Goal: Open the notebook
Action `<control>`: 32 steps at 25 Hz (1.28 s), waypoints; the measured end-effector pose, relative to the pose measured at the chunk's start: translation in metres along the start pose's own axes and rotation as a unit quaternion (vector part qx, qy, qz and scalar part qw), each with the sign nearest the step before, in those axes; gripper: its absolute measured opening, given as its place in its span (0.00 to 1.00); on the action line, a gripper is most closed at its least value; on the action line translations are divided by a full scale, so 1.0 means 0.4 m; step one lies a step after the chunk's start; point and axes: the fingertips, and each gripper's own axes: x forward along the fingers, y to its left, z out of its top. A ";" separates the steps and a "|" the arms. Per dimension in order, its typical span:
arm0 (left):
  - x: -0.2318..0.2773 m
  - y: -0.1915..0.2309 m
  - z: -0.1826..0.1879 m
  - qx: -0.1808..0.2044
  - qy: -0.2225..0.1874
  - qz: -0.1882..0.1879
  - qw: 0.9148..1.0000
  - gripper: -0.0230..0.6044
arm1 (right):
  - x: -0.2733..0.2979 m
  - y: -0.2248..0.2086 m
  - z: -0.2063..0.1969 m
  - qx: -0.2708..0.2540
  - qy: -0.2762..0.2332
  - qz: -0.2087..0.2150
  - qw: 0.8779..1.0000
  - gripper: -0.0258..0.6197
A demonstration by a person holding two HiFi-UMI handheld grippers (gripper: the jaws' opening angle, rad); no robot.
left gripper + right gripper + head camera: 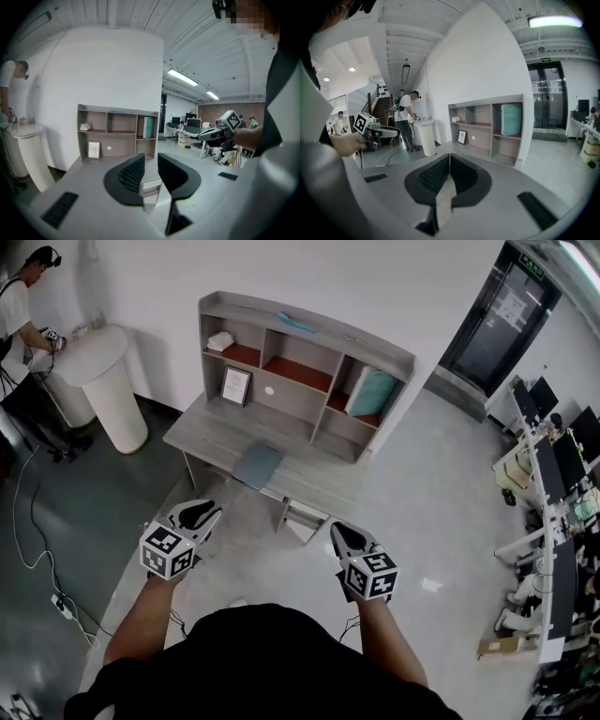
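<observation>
At ten o'clock a person (28, 306), cut off by the frame edge, stands at a white round pedestal (108, 381), and a cable (32, 512) trails across the floor below. My left gripper (199, 513) has its jaws spread, with nothing between them. At twelve o'clock, well apart from both grippers, stands a grey desk (202, 432) with a shelf unit (323, 331). The notebook (258, 465) lies flat and shut near the desk's front edge; my own jaws hide it in both gripper views. A teal book (373, 392) leans in a right-hand compartment, its title too small to read. My right gripper (343, 536) has its jaws pressed together, empty. At three o'clock, office workstations (562, 474) run off the frame.
</observation>
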 end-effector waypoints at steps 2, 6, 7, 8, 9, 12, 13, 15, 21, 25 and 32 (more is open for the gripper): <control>0.011 0.032 0.005 0.000 -0.001 -0.004 1.000 0.18 | 0.019 0.004 0.010 0.001 -0.001 -0.005 1.000 0.05; 0.034 0.085 0.010 -0.001 0.000 -0.014 1.000 0.18 | 0.055 0.009 0.021 0.003 0.004 -0.016 1.000 0.04; 0.040 0.097 0.010 -0.001 0.000 -0.017 1.000 0.19 | 0.064 0.008 0.021 0.005 0.005 -0.019 1.000 0.04; 0.046 0.108 0.009 -0.001 0.001 -0.020 1.000 0.18 | 0.072 0.008 0.021 0.007 0.007 -0.022 1.000 0.04; 0.051 0.118 0.010 -0.002 0.001 -0.024 1.000 0.18 | 0.081 0.008 0.022 0.010 0.008 -0.024 1.000 0.04; 0.062 0.145 0.010 -0.002 0.001 -0.031 1.000 0.19 | 0.103 0.018 0.024 0.013 0.011 -0.028 0.999 0.04; 0.065 0.155 0.010 -0.001 0.002 -0.032 0.999 0.18 | 0.111 0.022 0.024 0.014 0.012 -0.029 0.999 0.04; 0.072 0.173 0.009 -0.001 0.001 -0.036 0.999 0.18 | 0.126 0.027 0.024 0.015 0.015 -0.031 0.999 0.04; 0.080 0.212 0.003 -0.003 0.005 -0.051 0.999 0.19 | 0.164 0.045 0.025 0.029 0.018 -0.037 0.999 0.04; 0.079 0.245 0.005 -0.004 0.003 -0.053 0.999 0.19 | 0.188 0.057 0.034 0.032 0.020 -0.038 0.999 0.04; 0.068 0.274 0.001 -0.001 0.005 -0.064 0.998 0.19 | 0.219 0.090 0.034 0.039 0.021 -0.033 0.998 0.04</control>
